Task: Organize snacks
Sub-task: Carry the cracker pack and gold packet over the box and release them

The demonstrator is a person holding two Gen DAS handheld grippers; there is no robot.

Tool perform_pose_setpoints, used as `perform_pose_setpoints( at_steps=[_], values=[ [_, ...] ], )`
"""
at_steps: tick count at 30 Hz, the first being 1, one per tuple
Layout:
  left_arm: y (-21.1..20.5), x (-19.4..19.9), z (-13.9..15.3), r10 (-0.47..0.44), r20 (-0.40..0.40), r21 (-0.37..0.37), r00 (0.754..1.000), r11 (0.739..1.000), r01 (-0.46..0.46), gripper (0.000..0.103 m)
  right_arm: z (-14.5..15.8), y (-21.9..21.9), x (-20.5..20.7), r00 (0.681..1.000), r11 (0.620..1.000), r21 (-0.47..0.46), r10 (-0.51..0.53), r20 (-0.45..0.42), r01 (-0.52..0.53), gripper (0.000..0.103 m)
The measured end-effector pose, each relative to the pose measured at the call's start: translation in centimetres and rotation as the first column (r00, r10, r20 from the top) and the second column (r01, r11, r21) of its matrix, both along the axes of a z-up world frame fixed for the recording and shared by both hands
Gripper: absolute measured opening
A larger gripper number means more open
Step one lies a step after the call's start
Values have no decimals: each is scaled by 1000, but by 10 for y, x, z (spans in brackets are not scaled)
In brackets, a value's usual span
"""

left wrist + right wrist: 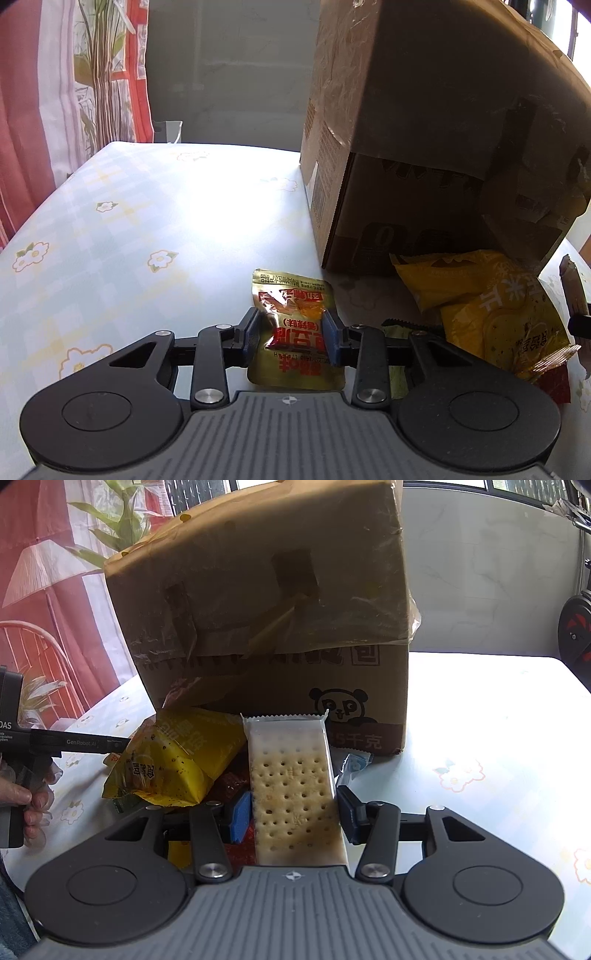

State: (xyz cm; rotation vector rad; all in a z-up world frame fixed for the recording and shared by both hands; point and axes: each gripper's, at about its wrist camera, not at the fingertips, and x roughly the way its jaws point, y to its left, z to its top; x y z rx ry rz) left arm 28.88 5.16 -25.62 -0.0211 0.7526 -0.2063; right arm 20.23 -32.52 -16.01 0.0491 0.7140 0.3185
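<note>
The left gripper (291,334) has its 2 blue pads pressed against the sides of a gold snack packet (295,332) with red print, which buckles slightly between them and lies on the flowered tablecloth (122,229). Ahead of this gripper and to its right stands a cardboard box (406,129), tipped so that its taped flap hangs over the table. To the right of the gripper, just under that flap, lie the yellow snack bags (491,306).

The right gripper (291,814) is clamped on a cracker pack (295,794) in a clear and white wrapper, which runs lengthwise between the pads and points toward the box. Left of this gripper, touching the cracker pack, sits a yellow bag, with red wrappers (231,782) beneath it. Beyond the pack's right side lies a small blue and white packet (356,762). At the far left a hand (31,799) grips the other tool's handle.
</note>
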Motion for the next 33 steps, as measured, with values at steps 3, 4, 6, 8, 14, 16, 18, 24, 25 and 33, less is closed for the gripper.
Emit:
perform_pose_setpoints(
  at_steps=[3, 4, 6, 8, 14, 16, 18, 24, 25, 33],
  values=[
    [-3, -9, 5, -4, 13, 31, 1000, 1000, 4, 36, 2, 0, -1, 1000, 1000, 5, -2, 7, 2, 50],
    [-5, -12, 7, -11, 22, 43, 1000, 999, 10, 36, 3, 1, -1, 1000, 1000, 5, -1, 10, 1, 50],
    [-8, -18, 13, -26, 46, 55, 999, 998, 24, 36, 5, 2, -2, 1000, 1000, 5, 3, 17, -3, 50],
    [-10, -28, 20, -38, 70, 50, 997, 998, 34, 36, 9, 1, -3, 1000, 1000, 7, 6, 28, -7, 50],
    [-15, -48, 45, -51, 137, 41, 989, 998, 46, 36, 20, 0, -7, 998, 1000, 18, 3, 59, -4, 50],
    [-16, -54, 55, -56, 160, 41, 985, 998, 50, 36, 27, 0, -9, 997, 1000, 24, 5, 76, -7, 50],
    [-16, -57, 69, -63, 193, 42, 979, 998, 56, 36, 36, 0, -11, 995, 999, 32, 12, 99, -15, 50],
    [-18, -70, 126, -56, 340, 10, 939, 998, 56, 36, 72, 6, -17, 979, 997, 58, 39, 198, -51, 50],
    [-19, -71, 135, -58, 365, 8, 929, 998, 59, 36, 79, 7, -17, 975, 996, 61, 44, 216, -59, 50],
    [-48, -41, 197, -113, 494, -4, 862, 991, 132, 37, 144, 16, 9, 924, 990, 56, 101, 369, -131, 50]
  ],
)
